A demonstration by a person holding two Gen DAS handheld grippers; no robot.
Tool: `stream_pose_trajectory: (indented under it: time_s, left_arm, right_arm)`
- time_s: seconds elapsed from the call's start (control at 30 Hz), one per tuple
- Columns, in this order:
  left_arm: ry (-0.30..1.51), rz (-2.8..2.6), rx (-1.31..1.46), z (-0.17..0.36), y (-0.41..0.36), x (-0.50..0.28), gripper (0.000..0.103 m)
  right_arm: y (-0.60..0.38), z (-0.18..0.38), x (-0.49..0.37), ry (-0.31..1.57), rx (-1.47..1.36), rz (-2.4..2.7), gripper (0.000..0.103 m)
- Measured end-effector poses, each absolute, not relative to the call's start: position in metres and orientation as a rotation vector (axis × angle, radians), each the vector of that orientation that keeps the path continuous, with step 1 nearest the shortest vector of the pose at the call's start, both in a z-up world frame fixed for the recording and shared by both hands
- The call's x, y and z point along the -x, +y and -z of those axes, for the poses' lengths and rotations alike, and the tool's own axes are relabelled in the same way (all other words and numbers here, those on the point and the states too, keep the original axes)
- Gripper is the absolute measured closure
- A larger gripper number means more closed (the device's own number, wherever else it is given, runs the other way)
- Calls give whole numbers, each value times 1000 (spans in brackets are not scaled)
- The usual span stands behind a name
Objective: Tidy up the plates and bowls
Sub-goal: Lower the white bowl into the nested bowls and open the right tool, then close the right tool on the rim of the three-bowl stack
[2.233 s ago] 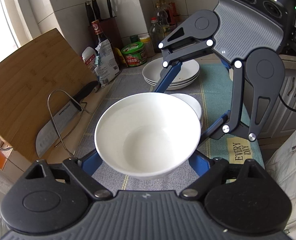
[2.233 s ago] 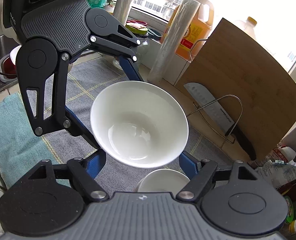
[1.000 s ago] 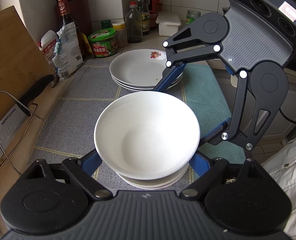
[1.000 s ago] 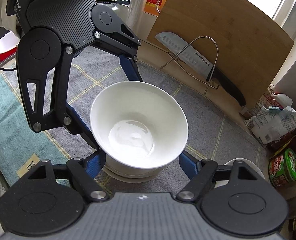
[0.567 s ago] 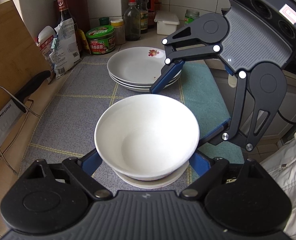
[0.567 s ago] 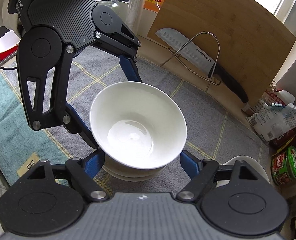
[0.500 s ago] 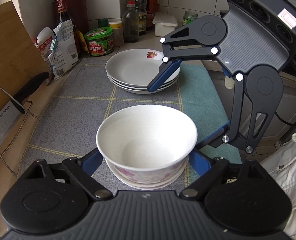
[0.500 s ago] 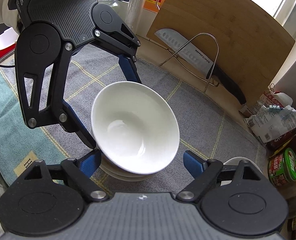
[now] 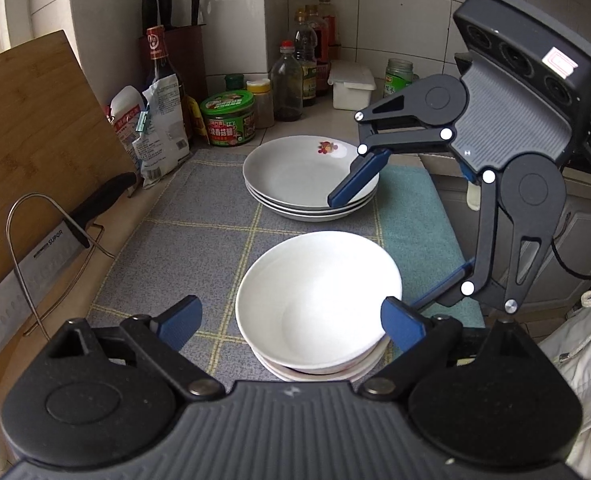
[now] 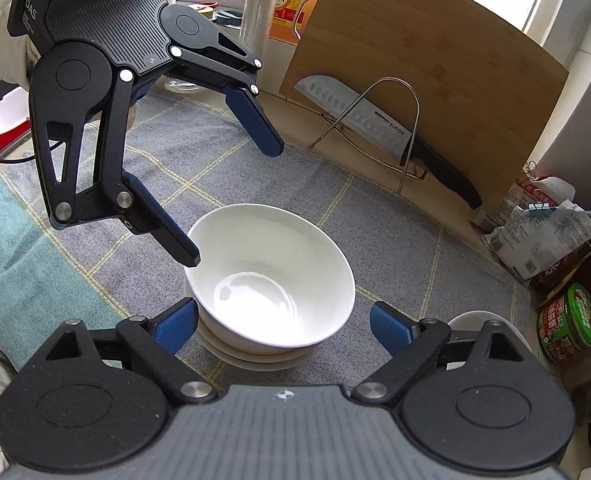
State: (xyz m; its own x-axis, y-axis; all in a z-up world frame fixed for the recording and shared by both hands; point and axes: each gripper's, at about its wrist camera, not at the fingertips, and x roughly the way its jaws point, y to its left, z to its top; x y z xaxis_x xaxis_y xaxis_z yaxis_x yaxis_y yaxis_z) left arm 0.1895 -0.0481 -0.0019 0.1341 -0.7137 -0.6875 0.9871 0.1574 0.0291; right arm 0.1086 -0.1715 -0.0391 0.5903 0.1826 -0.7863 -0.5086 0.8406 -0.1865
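From the left wrist, the glossy white bowl point(image 9: 318, 300) sat nested on a bowl stack point(image 9: 323, 370), mostly hidden beneath it, on the woven grey mat point(image 9: 199, 248). The left gripper point(image 9: 291, 318) gaped wide, empty. From the right wrist, the right gripper point(image 10: 283, 326) also gaped wide; the plate pile point(image 10: 461, 318) was largely hidden behind it.

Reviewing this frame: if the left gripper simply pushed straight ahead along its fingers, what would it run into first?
Most likely the white bowl stacked just ahead, between the open fingers of the left gripper. Beyond it lie the stack of plates and the right gripper, though depth is uncertain.
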Motion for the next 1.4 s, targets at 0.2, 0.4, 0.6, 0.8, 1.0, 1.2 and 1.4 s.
stream_pose_trajectory:
  time_s: [0.2, 0.4, 0.6, 0.8, 1.0, 1.2, 1.4]
  left_arm:
    - [624, 1338, -560, 11, -50, -186, 7]
    - [619, 1341, -575, 11, -51, -181, 7]
    - [606, 1317, -549, 9, -44, -174, 7]
    - [621, 1264, -463, 17, -25, -166, 3]
    - [706, 1175, -427, 53, -19, -156, 3]
    - [768, 1079, -394, 82, -26, -151, 3]
    - [807, 1012, -369, 94, -34, -155, 3]
  right_arm:
    - [-177, 31, -102, 823, 366, -386, 5]
    - [-183, 37, -102, 825, 329, -343, 2]
    - [-187, 39, -98, 816, 284, -314, 2]
    - [-192, 48, -83, 820, 196, -314, 0]
    - [-191, 93, -77, 888, 167, -244, 0]
    - [-190, 131, -82, 920, 209, -199, 0]
    - [-201, 137, -88, 918, 177, -271, 0]
